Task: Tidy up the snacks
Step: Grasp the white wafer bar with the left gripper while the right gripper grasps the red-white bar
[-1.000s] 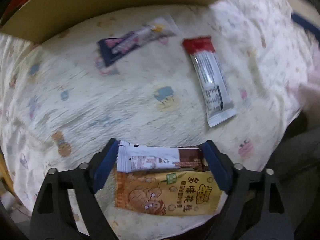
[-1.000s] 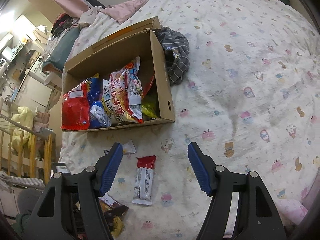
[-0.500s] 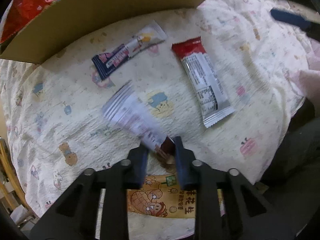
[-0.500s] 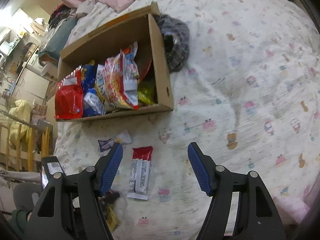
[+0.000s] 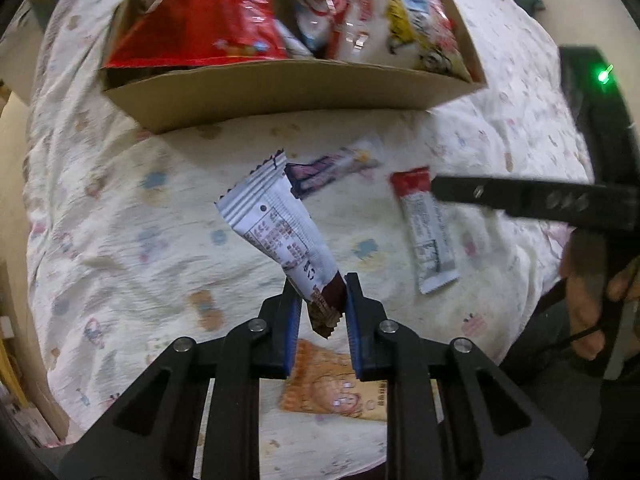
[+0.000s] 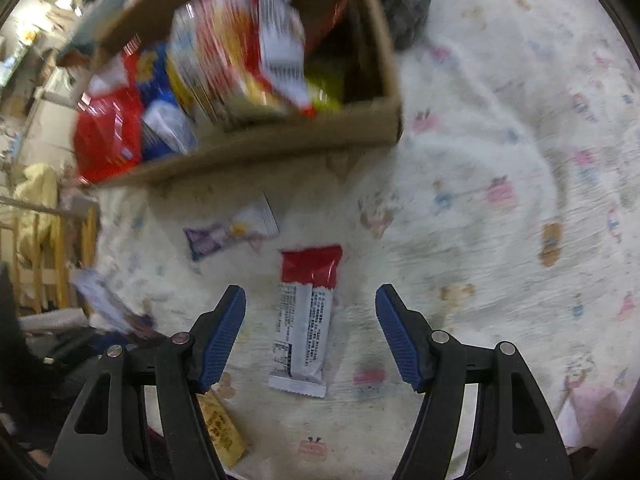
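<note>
Left gripper (image 5: pixel 322 308): you were closing it on the light, crinkly white bar (image 5: pixel 280 224), pinched by its brown end.
Right gripper (image 6: pixel 310 332): jaws apart, straddling the flat red-topped bar (image 6: pixel 306 320); you could have pinched across its middle.

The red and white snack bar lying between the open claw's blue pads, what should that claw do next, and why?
Probably lower a little more and close. The right claw is open, with the red and white snack bar lying flat on the bedsheet between its pads, untouched. The left claw already pinches a white and brown bar, and the cardboard box waits just beyond.
</note>
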`<act>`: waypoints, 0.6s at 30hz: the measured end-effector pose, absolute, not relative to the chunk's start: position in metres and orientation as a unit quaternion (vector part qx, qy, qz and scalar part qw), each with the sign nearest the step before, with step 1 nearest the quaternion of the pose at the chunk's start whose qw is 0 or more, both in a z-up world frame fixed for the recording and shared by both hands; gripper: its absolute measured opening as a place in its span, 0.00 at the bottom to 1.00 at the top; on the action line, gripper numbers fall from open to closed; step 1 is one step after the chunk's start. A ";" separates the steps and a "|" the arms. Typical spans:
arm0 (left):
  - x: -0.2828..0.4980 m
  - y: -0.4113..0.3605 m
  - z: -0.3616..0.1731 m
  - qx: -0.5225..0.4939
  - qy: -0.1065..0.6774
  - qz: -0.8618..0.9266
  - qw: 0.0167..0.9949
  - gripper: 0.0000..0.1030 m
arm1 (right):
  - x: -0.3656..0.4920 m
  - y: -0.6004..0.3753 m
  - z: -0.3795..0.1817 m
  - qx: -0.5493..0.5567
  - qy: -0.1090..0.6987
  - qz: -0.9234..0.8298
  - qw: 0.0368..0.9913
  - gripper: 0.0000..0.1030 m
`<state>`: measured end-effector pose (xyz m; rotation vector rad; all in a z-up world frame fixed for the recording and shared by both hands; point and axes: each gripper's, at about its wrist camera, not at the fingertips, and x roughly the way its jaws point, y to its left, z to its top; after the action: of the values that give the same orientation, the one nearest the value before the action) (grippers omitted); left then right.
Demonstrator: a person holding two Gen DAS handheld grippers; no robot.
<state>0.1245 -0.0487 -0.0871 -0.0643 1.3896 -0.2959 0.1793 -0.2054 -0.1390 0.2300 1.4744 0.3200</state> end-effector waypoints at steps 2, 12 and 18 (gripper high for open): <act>0.124 -0.042 -0.087 -0.032 0.635 -0.126 0.761 0.17 | 0.180 -0.194 -0.147 0.078 0.674 0.150 0.719 0.68; 0.124 -0.002 -0.078 -0.052 0.624 -0.097 0.774 0.17 | 0.171 -0.173 -0.163 -0.001 0.681 0.155 0.716 0.40; 0.121 0.003 -0.067 -0.054 0.612 -0.096 0.783 0.17 | 0.161 -0.182 -0.145 -0.001 0.664 0.167 0.729 0.35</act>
<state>0.1210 0.0026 -0.0667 -0.1176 1.3220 -0.2066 0.1607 -0.1819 -0.1452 -0.0020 1.4619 0.3672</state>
